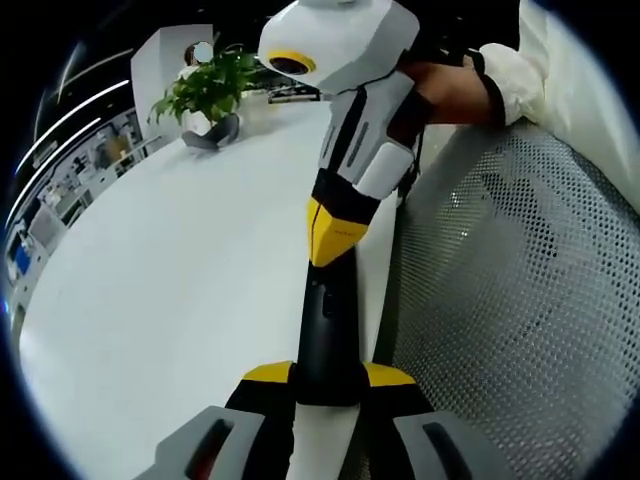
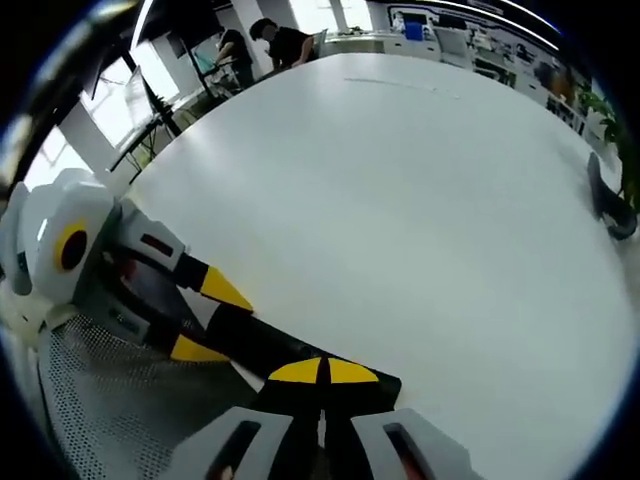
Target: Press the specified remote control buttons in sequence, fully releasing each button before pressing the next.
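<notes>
A slim black remote control (image 1: 328, 320) points away along the edge of the white table (image 1: 180, 280). My left gripper (image 1: 329, 374) is shut on its near end, one yellow tip on each side. From above, my right gripper (image 1: 335, 232) comes down with its yellow tips together, touching the remote's top face. In the right gripper view, the right gripper (image 2: 323, 371) has its jaws shut and its tips resting on the remote (image 2: 250, 335). The left gripper (image 2: 212, 320) clamps the remote from the left. The buttons are hidden.
A grey mesh chair back (image 1: 510, 280) stands close beside the table edge. A white sleeve (image 1: 570, 70) reaches in at the top right. A potted plant (image 1: 208, 92) stands at the table's far end. People stand beyond the table (image 2: 270, 40).
</notes>
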Demonstrator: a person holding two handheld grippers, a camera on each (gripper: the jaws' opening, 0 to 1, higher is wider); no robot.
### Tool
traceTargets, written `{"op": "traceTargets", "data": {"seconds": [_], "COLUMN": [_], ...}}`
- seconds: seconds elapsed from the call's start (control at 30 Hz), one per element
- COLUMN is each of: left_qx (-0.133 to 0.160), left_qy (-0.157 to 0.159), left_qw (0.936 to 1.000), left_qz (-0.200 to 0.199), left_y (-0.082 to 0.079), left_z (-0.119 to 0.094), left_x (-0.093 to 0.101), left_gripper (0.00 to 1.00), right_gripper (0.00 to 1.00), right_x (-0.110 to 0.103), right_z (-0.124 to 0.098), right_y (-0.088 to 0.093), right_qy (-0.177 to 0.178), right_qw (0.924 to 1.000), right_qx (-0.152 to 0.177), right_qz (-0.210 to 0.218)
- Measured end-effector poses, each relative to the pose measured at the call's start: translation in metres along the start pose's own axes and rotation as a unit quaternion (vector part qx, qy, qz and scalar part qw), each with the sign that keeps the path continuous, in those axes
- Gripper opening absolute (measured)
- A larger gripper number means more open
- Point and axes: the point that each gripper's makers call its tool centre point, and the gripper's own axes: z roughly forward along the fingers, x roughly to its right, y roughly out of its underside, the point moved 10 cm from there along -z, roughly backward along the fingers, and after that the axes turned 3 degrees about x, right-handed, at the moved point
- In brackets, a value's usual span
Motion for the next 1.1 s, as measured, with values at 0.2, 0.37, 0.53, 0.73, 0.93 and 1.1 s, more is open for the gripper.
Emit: {"op": "traceTargets", "data": {"seconds": [0.2, 0.37, 0.53, 0.73, 0.93, 1.1], "left_qx": [-0.006, -0.007, -0.005, -0.001, 0.000, 0.002], "left_qy": [-0.005, -0.006, -0.007, -0.009, -0.009, -0.008], "left_qw": [1.0000, 0.9999, 0.9999, 0.9999, 0.9999, 0.9999], "left_qz": [-0.005, -0.006, -0.008, -0.010, -0.009, -0.008], "left_y": [-0.001, -0.001, 0.000, 0.001, 0.001, 0.001], "left_z": [0.000, 0.000, 0.000, 0.001, 0.000, 0.000], "left_x": [0.001, 0.001, 0.000, -0.002, -0.002, -0.002], "left_gripper": [0.24, 0.24, 0.24, 0.24, 0.25, 0.25], "right_gripper": [0.00, 0.00, 0.00, 0.00, 0.00, 0.00], "right_x": [-0.002, -0.001, 0.000, 0.003, 0.002, 0.008], "right_z": [0.002, 0.002, -0.002, -0.001, -0.003, -0.009], "right_y": [-0.001, 0.001, 0.010, 0.007, 0.006, 0.008], "right_qy": [0.008, 0.011, 0.005, -0.004, -0.006, -0.015], "right_qw": [0.9999, 0.9999, 0.9990, 0.9990, 0.9994, 0.9968], "right_qx": [-0.013, -0.002, 0.044, 0.038, 0.023, 0.029], "right_qz": [0.001, 0.000, -0.006, 0.024, 0.026, 0.073]}}
